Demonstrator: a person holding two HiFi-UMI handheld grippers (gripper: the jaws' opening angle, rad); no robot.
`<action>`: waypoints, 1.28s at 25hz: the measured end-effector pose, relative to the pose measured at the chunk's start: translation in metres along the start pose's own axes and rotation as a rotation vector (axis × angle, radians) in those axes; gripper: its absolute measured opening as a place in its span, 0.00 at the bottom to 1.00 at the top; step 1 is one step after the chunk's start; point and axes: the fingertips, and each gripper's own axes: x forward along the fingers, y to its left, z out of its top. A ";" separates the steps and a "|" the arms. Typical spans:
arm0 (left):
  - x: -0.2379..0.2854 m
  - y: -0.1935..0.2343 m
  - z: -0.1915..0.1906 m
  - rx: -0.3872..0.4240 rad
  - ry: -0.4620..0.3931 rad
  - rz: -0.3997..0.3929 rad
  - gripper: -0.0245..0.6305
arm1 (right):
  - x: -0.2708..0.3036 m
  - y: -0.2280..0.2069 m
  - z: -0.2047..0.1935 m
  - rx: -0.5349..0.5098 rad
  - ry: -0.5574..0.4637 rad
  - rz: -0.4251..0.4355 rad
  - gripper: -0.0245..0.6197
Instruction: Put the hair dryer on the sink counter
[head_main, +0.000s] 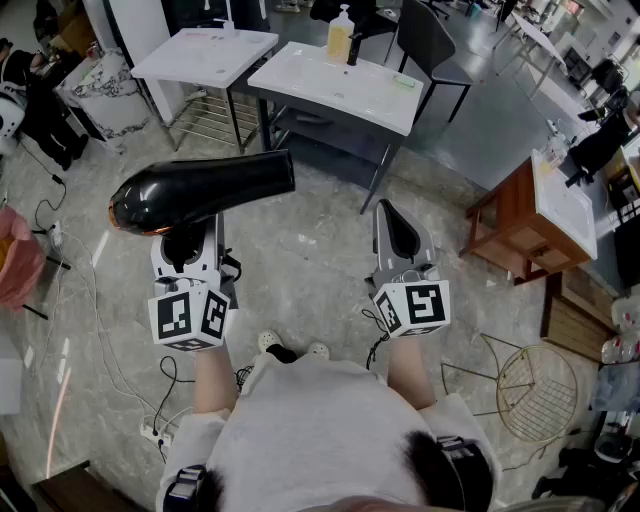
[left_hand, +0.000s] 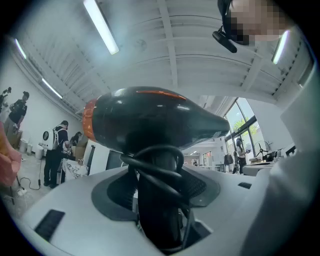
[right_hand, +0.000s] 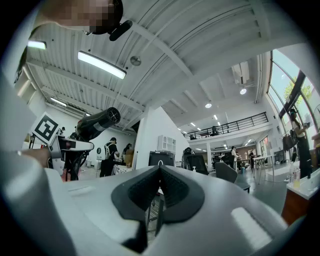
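A glossy black hair dryer (head_main: 200, 190) with a copper ring at its rear is held level above the floor, nozzle pointing right. My left gripper (head_main: 186, 243) is shut on its handle (left_hand: 159, 200), which has the black cord looped round it. The dryer's body (left_hand: 155, 120) fills the left gripper view. My right gripper (head_main: 398, 236) is beside it on the right, shut and empty, its pads (right_hand: 172, 192) meeting. The dryer (right_hand: 97, 122) also shows at the left of the right gripper view. Two white sink counters (head_main: 338, 88) (head_main: 205, 52) stand ahead, beyond both grippers.
A soap bottle (head_main: 340, 36) stands on the nearer sink counter, with a dark chair (head_main: 430, 45) behind it. A wooden cabinet with a basin (head_main: 530, 215) and a wire basket (head_main: 538, 392) are to the right. Cables (head_main: 60, 275) trail over the floor at left.
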 end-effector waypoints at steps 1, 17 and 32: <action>-0.001 -0.001 0.001 -0.001 0.000 -0.001 0.43 | -0.001 0.000 0.001 -0.001 0.001 0.001 0.05; 0.002 -0.023 0.003 0.002 -0.012 -0.011 0.43 | -0.009 -0.016 0.002 0.009 -0.016 0.001 0.05; 0.031 -0.041 -0.013 -0.011 -0.016 -0.021 0.43 | 0.004 -0.045 -0.015 0.028 -0.005 0.009 0.05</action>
